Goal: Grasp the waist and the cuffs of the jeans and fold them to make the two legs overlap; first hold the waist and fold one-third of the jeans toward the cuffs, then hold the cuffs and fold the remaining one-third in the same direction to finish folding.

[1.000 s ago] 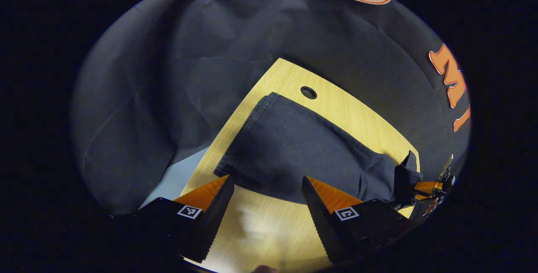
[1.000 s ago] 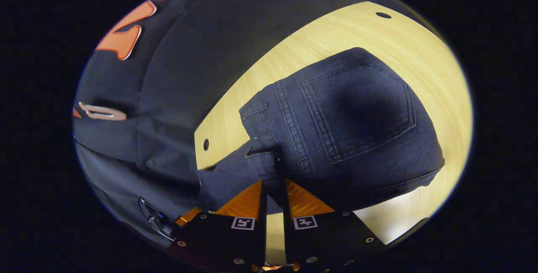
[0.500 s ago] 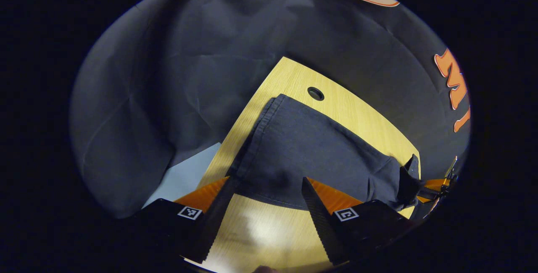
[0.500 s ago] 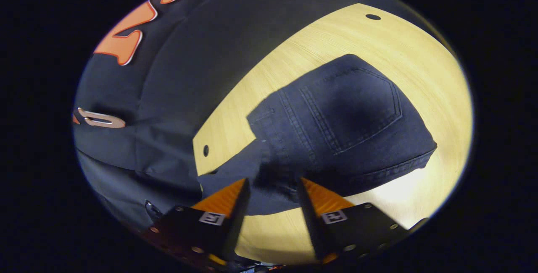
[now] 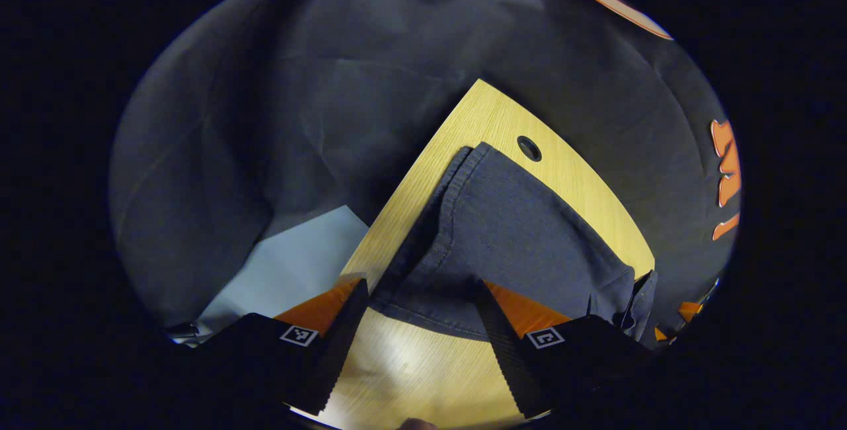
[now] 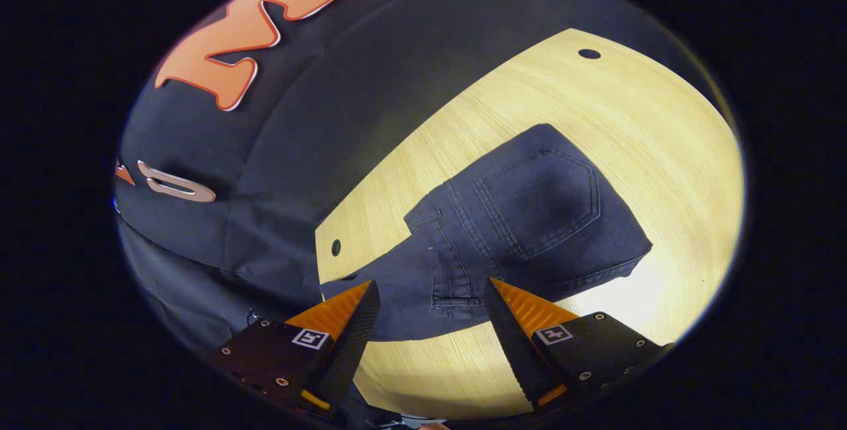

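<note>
A light wooden table [image 6: 542,106] with a small round hole [image 6: 588,54] near its far corner is surrounded by wrinkled black cloth [image 5: 284,106]. A pale floor patch [image 5: 291,264] is seen beside the table's left edge.

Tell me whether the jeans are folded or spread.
Folded: the jeans lie doubled on the table, pocket side up, waist laid over the legs.

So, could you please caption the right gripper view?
Open right hand-held gripper above the jeans on the wooden table.

Left claw [image 5: 418,298] and right claw [image 6: 430,298] seemingly agape
</note>
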`<control>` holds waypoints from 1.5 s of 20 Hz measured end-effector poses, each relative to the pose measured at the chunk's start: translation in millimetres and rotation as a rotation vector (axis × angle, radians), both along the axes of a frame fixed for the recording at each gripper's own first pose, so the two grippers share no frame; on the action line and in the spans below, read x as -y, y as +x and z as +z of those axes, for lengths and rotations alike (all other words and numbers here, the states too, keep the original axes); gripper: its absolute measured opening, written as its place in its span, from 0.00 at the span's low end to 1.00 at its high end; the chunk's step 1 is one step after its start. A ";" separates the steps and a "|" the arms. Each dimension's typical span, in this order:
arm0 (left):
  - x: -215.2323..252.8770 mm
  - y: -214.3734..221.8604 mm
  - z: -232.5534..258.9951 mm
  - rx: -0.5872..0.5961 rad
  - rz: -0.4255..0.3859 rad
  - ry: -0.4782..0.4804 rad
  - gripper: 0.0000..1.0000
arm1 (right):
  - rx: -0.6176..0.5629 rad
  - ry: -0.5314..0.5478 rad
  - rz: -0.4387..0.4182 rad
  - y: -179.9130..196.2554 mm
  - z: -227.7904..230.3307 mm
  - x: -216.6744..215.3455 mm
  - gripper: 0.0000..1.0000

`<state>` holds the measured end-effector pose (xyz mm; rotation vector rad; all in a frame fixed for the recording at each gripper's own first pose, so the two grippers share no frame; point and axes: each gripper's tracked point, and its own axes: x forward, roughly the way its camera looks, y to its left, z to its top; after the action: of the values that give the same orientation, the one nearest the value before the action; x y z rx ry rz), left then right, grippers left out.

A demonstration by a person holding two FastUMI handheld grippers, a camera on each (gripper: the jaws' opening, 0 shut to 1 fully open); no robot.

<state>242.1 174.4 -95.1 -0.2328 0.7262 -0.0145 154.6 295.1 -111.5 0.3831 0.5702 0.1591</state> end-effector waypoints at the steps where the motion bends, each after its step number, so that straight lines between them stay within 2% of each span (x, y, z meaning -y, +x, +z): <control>1: 0.8 2.4 5.3 0.025 0.000 -0.012 0.96 | 0.013 0.005 0.001 -1.2 5.1 1.6 0.97; 2: 1.2 3.8 4.0 0.025 0.011 -0.012 0.96 | 0.020 0.010 0.007 -3.1 9.1 0.0 0.97; 5: 11.1 5.2 0.8 0.017 0.024 0.094 0.99 | 0.033 0.016 0.011 -5.9 16.2 5.9 0.97; 7: 25.0 3.6 -2.8 0.019 -0.014 0.205 0.99 | 0.033 0.019 0.011 -5.2 17.2 12.0 0.97; 8: 29.1 3.1 -4.1 0.019 -0.023 0.297 1.00 | 0.035 0.025 0.009 -4.2 17.9 14.3 0.97; 9: 31.5 0.5 -12.2 0.008 -0.043 0.400 0.95 | 0.034 0.029 0.006 -2.9 19.0 18.2 0.97; 10: 42.0 -0.6 -6.0 0.053 -0.062 0.451 0.96 | 0.035 0.034 0.002 -1.3 19.4 21.6 0.97; 12: 57.0 2.4 -8.5 0.081 -0.082 0.512 0.71 | 0.033 0.040 -0.006 -0.5 21.3 30.7 0.97; 14: 69.2 -0.1 -11.0 0.081 -0.100 0.511 0.47 | 0.036 0.043 -0.012 0.3 24.2 40.0 0.97; 15: 71.1 -0.7 -12.2 0.066 -0.128 0.504 0.34 | 0.042 0.044 -0.011 1.5 26.2 43.1 0.97; 16: 77.1 -1.4 -5.7 0.104 -0.119 0.461 0.32 | 0.045 0.045 -0.012 1.8 29.1 48.2 0.97; 17: 78.8 -4.5 -6.6 0.076 -0.135 0.426 0.19 | 0.054 0.044 -0.011 2.8 31.9 50.5 0.97; 18: 80.0 -3.0 4.5 0.121 -0.096 0.356 0.19 | 0.054 0.040 -0.015 4.8 32.7 54.9 0.97; 19: 85.1 -2.4 5.6 0.139 -0.090 0.267 0.12 | 0.057 0.040 -0.016 6.4 33.5 59.0 0.97; 21: 105.4 -4.9 18.1 0.180 -0.083 0.112 0.12 | 0.053 0.044 -0.011 7.7 35.7 63.8 0.97; 22: 117.3 -7.3 30.1 0.211 -0.085 0.067 0.12 | 0.053 0.044 -0.004 8.8 35.4 64.7 0.97; 25: 134.1 -19.8 58.9 0.286 -0.123 0.016 0.12 | 0.060 0.025 0.012 11.8 37.9 70.2 0.96; 27: 166.9 -35.3 86.0 0.321 -0.150 -0.028 0.12 | 0.060 0.020 0.025 14.1 38.9 72.9 0.97; 30: 196.7 -50.9 117.5 0.378 -0.192 -0.041 0.11 | 0.065 0.013 0.041 16.5 44.1 77.2 0.97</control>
<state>191.1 -22.3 22.4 -0.1911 0.3693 -0.2504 171.1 217.9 -67.4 0.3780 0.5128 0.2139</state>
